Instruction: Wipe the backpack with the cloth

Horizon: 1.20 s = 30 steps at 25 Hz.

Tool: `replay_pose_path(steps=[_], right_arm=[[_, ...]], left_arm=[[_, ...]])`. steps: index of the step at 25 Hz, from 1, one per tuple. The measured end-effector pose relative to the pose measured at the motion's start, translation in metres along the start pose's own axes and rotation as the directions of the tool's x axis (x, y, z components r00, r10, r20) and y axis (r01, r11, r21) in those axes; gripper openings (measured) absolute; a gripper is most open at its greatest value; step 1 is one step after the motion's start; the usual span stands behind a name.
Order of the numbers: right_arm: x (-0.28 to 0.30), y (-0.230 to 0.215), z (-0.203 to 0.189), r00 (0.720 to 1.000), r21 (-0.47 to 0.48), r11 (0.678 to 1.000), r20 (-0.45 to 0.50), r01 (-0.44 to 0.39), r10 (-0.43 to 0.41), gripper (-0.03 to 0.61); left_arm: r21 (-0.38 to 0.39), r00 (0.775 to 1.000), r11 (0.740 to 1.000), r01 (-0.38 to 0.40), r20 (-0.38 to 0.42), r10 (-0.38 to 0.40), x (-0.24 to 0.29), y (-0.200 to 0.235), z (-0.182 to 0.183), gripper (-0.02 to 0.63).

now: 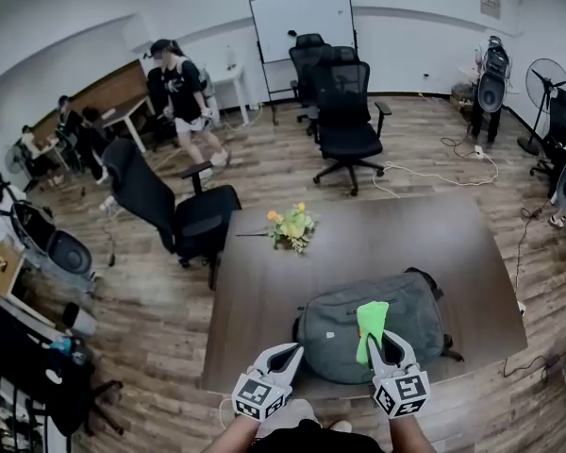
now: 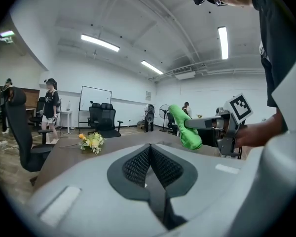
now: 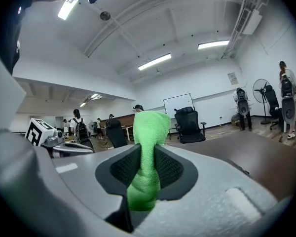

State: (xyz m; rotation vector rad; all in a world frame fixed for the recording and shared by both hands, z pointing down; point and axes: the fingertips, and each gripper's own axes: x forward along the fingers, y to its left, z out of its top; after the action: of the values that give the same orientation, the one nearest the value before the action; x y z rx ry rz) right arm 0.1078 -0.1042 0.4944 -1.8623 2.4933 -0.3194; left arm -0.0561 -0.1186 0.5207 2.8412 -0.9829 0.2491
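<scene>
Grippers nearest: left gripper (image 1: 288,352) pressed together, empty; right gripper (image 1: 387,343) clamped on cloth (image 1: 370,321), bright green, bunched, upright. Backpack (image 1: 335,338), grey, laid flat beneath the cloth at the near tabletop (image 1: 406,243) edge. Flower bunch (image 1: 291,226) placed beyond.

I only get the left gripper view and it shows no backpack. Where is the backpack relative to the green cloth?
Observer: In the head view the backpack lies flat on the table near the person, with the green cloth over it.
Operator: Is the cloth clamped well?
Observer: In the right gripper view the right gripper has its jaws closed on the cloth, which stands up between them.
Operator: Where is my left gripper?
Observer: The left gripper is just off the backpack's near left corner.
</scene>
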Motion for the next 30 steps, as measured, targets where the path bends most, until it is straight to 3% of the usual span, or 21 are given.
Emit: replay_pose_path(steps=[5, 10, 16, 22, 30], right_arm=[[0.035, 0.010, -0.003, 0.998, -0.029, 0.999, -0.056, -0.029, 0.027, 0.086], [0.062, 0.017, -0.013, 0.997, -0.054, 0.998, -0.076, -0.029, 0.025, 0.083], [0.095, 0.013, -0.029, 0.989, -0.063, 0.997, -0.142, -0.043, 0.034, 0.083], [0.118, 0.010, -0.061, 0.966, -0.084, 0.991, -0.246, -0.103, 0.080, 0.083], [0.144, 0.013, -0.100, 0.928, -0.045, 0.986, -0.348, -0.161, 0.136, 0.084]], left_arm=[[-0.013, 1.000, 1.000, -0.014, 0.008, 0.014, 0.008, 0.029, -0.006, 0.020], [-0.073, 1.000, 0.997, 0.012, 0.022, -0.011, 0.017, 0.044, -0.018, 0.020], [-0.070, 1.000, 0.997, 0.026, 0.015, -0.025, 0.034, 0.055, -0.018, 0.020], [-0.106, 0.999, 0.994, -0.031, -0.007, 0.031, 0.047, 0.059, -0.027, 0.020], [-0.118, 0.994, 0.987, -0.108, -0.030, 0.105, 0.050, 0.065, -0.026, 0.020]])
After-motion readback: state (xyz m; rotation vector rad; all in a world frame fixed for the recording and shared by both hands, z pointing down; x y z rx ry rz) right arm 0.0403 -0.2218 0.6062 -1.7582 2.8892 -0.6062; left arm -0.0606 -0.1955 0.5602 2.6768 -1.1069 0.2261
